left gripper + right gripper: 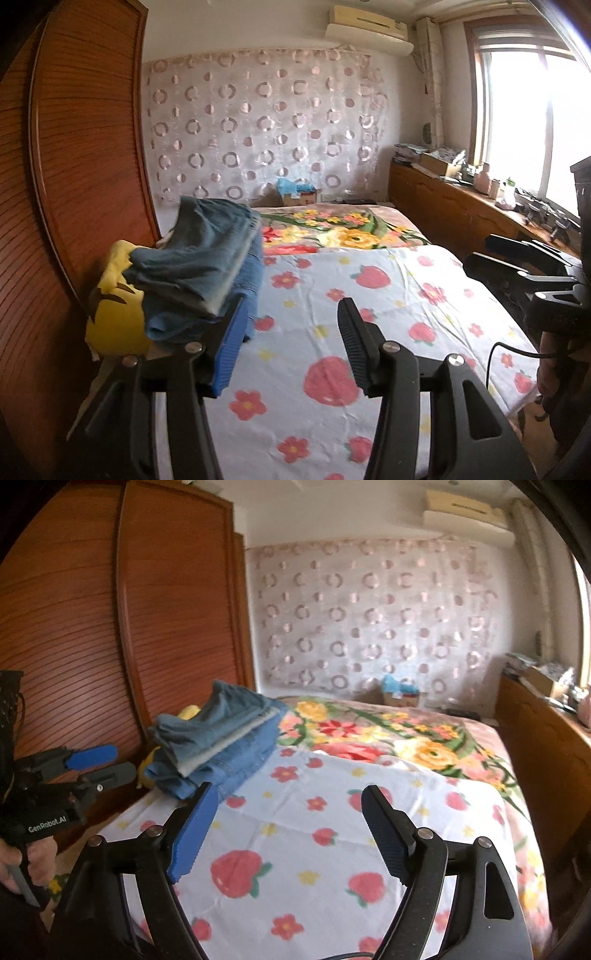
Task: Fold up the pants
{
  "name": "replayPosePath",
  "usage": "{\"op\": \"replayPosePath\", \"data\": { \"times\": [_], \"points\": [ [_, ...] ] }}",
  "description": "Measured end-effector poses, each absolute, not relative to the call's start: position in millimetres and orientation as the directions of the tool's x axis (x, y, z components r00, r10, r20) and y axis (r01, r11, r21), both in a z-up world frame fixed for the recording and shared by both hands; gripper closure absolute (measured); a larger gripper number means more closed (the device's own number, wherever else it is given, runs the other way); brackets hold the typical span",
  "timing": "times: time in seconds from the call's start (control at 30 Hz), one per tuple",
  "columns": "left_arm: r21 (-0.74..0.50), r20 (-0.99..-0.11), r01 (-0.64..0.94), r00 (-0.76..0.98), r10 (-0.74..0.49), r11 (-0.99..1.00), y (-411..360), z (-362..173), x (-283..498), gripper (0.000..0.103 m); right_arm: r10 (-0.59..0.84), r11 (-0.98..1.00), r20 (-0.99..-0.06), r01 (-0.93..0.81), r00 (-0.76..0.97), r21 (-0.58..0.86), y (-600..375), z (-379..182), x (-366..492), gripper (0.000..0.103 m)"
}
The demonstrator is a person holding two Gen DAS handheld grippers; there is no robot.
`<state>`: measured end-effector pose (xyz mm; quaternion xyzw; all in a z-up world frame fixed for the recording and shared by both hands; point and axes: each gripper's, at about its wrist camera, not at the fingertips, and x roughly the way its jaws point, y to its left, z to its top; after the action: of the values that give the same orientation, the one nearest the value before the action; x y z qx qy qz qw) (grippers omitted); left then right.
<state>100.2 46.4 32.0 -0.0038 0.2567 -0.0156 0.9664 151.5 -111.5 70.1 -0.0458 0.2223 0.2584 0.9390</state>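
A stack of folded blue denim pants (207, 266) (221, 738) rests on a yellow item (114, 314) at the bed's left edge, beside the wardrobe. My left gripper (293, 301) is open over the strawberry-print sheet (369, 332), with nothing between its fingers; the stack lies just beyond its blue left finger (229, 350). My right gripper (291, 788) stands open and empty above the same sheet (314, 830), the stack ahead to its left. In the right wrist view the left gripper (99, 762) hovers left of the stack, apart from it. The right gripper (509, 254) shows at the right edge.
A wooden louvred wardrobe (74, 147) (147, 609) runs along the bed's left side. A floral blanket (351, 229) (388, 734) covers the far half of the bed. A low wooden cabinet (443, 210) with clutter stands under the window at the right. A cardboard box (299, 195) sits behind the bed.
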Motion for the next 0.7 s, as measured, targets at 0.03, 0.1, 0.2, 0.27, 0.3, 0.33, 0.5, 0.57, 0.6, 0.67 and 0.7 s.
{"op": "replayPosePath", "data": {
  "times": [0.03, 0.1, 0.2, 0.27, 0.3, 0.33, 0.5, 0.57, 0.6, 0.67, 0.7],
  "points": [
    [-0.014, -0.494, 0.033, 0.869, -0.036, 0.999, 42, 32, 98, 0.053, 0.455, 0.868, -0.439, -0.495, 0.775, 0.025, -118, 70, 145, 0.021],
    [-0.013, -0.496, 0.046, 0.867, -0.046, 0.999, 33, 31, 94, 0.052, 0.441, 0.878, -0.437, -0.478, 0.784, 0.027, -125, 72, 138, 0.021],
    [-0.011, -0.497, 0.062, 0.865, -0.059, 0.998, 21, 31, 86, 0.052, 0.416, 0.894, -0.436, -0.446, 0.798, 0.035, -139, 72, 127, 0.021],
    [-0.007, -0.496, 0.063, 0.866, -0.059, 0.998, 15, 32, 81, 0.051, 0.396, 0.905, -0.437, -0.424, 0.808, 0.037, -147, 71, 122, 0.021],
    [-0.008, -0.496, 0.062, 0.866, -0.058, 0.998, 12, 32, 79, 0.051, 0.39, 0.908, -0.438, -0.417, 0.81, 0.038, -151, 70, 118, 0.021],
    [-0.01, -0.499, 0.064, 0.865, -0.06, 0.998, 10, 33, 77, 0.051, 0.381, 0.913, -0.438, -0.405, 0.814, 0.041, -157, 69, 114, 0.02],
    [-0.01, -0.492, 0.075, 0.868, -0.07, 0.997, 1, 38, 67, 0.05, 0.35, 0.93, -0.427, -0.365, 0.834, 0.049, -177, 71, 98, 0.02],
    [-0.01, -0.481, 0.077, 0.874, -0.072, 0.997, -4, 44, 62, 0.05, 0.34, 0.935, -0.423, -0.352, 0.84, 0.051, -183, 73, 95, 0.02],
    [-0.01, -0.476, 0.076, 0.877, -0.072, 0.997, -5, 46, 61, 0.049, 0.333, 0.937, -0.421, -0.344, 0.844, 0.051, -186, 75, 93, 0.02],
    [-0.009, -0.462, 0.076, 0.884, -0.072, 0.997, -8, 54, 56, 0.049, 0.321, 0.943, -0.411, -0.329, 0.853, 0.052, -192, 80, 87, 0.02],
    [-0.009, -0.457, 0.074, 0.887, -0.07, 0.997, -8, 57, 54, 0.049, 0.317, 0.945, -0.406, -0.324, 0.857, 0.054, -193, 82, 84, 0.02]
  ]
}}
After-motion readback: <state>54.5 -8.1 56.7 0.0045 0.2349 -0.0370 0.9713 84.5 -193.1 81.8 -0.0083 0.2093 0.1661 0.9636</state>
